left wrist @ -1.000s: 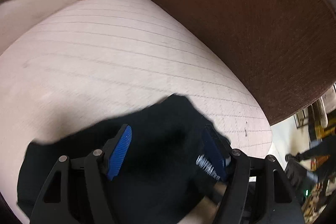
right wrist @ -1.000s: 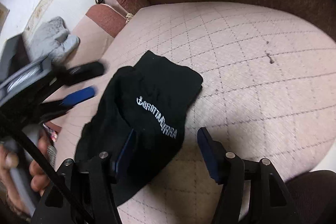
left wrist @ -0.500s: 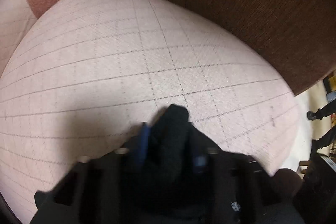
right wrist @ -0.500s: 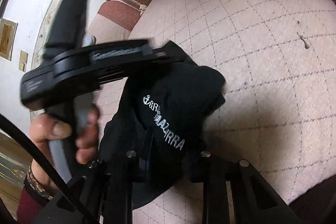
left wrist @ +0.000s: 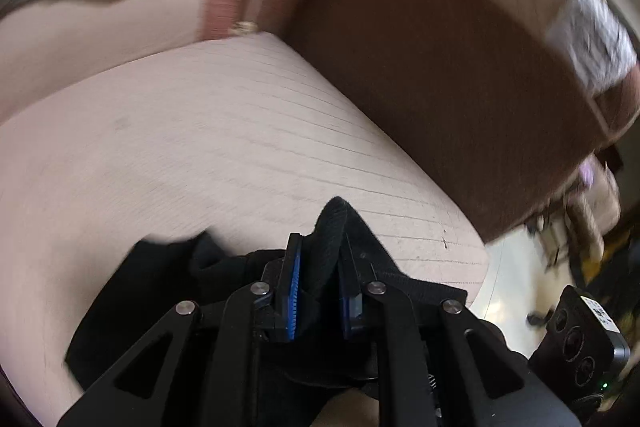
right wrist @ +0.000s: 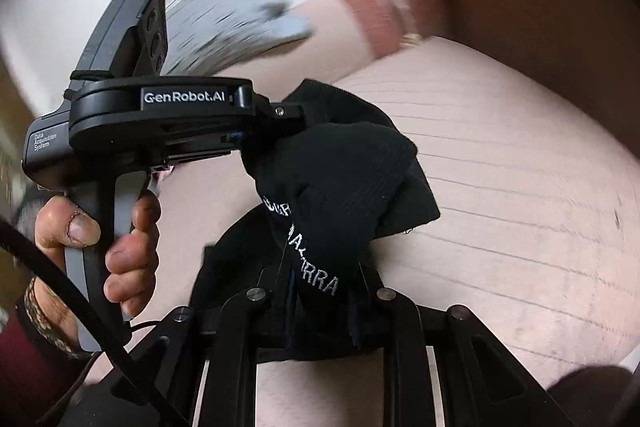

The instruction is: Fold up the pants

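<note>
The black pants [right wrist: 340, 187] with white lettering are bunched above the pink quilted sofa cushion [right wrist: 520, 187]. My right gripper [right wrist: 324, 291] is shut on the fabric by the lettering. My left gripper [left wrist: 320, 259] is shut on a black fold of the pants [left wrist: 336, 227]; in the right wrist view its body [right wrist: 160, 123] enters from the left, its tips buried in the cloth. Part of the pants [left wrist: 132, 299] hangs down to the cushion [left wrist: 200, 147].
The brown sofa backrest [left wrist: 440, 87] rises behind the cushion. A grey garment [right wrist: 248, 7] lies on the neighbouring pink cushion [left wrist: 80, 39] to the left. The cushion's front edge [left wrist: 480, 267] drops to the floor at the right.
Both grippers went from open to shut on the pants and have lifted the bunched fabric off the cushion. The views are blurred by motion.
</note>
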Action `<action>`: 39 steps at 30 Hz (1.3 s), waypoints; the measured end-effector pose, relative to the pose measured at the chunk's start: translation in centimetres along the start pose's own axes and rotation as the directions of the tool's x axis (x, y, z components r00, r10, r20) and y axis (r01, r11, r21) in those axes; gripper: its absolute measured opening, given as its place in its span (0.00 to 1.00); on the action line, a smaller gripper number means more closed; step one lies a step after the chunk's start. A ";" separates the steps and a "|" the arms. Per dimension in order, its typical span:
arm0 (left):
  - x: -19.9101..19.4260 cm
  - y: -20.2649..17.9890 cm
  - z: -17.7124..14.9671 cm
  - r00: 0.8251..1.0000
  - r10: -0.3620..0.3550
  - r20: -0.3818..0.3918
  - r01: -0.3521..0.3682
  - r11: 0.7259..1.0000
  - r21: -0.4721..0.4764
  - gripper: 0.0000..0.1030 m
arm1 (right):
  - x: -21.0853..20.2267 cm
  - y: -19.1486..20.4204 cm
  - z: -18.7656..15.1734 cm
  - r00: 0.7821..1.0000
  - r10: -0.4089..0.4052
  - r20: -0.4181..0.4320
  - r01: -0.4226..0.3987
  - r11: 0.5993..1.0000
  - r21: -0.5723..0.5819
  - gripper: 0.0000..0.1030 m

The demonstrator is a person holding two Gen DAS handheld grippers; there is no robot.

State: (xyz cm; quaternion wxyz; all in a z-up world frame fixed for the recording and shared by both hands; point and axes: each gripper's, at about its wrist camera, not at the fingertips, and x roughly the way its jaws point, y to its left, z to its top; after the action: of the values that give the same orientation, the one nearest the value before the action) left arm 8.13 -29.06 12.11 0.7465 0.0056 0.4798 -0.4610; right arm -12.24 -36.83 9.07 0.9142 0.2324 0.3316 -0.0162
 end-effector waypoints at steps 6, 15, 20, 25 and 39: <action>-4.7 8.6 -5.6 0.995 -0.007 0.099 0.033 0.964 -0.263 0.16 | 3.9 9.6 -2.7 0.996 -0.031 -0.086 0.003 0.952 -0.306 0.21; -10.0 17.7 -13.7 0.971 -0.030 0.238 0.151 0.848 -0.509 0.46 | 7.3 18.0 -10.2 0.988 -0.077 -0.131 -0.029 0.751 -0.659 0.63; -12.1 20.8 -17.6 0.944 -0.016 0.328 0.226 0.755 -0.615 0.53 | 6.4 19.4 -12.5 0.986 -0.086 -0.140 -0.045 0.680 -0.731 0.71; -12.7 20.2 -19.0 0.949 0.043 0.312 0.173 0.757 -0.630 0.53 | 3.7 16.8 -9.8 0.982 -0.050 -0.182 -0.083 0.751 -0.655 0.70; -5.8 12.7 -13.7 0.910 0.414 0.004 -0.382 0.844 -0.376 0.56 | 6.4 5.0 -0.6 0.973 -0.115 -0.199 0.074 0.976 -0.205 0.69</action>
State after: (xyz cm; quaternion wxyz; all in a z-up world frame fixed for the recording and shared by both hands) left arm 6.53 -11.67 3.38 0.8333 -0.0542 0.5133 -0.1978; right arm -6.72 -31.34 6.80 0.8908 0.1252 0.4368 -0.0024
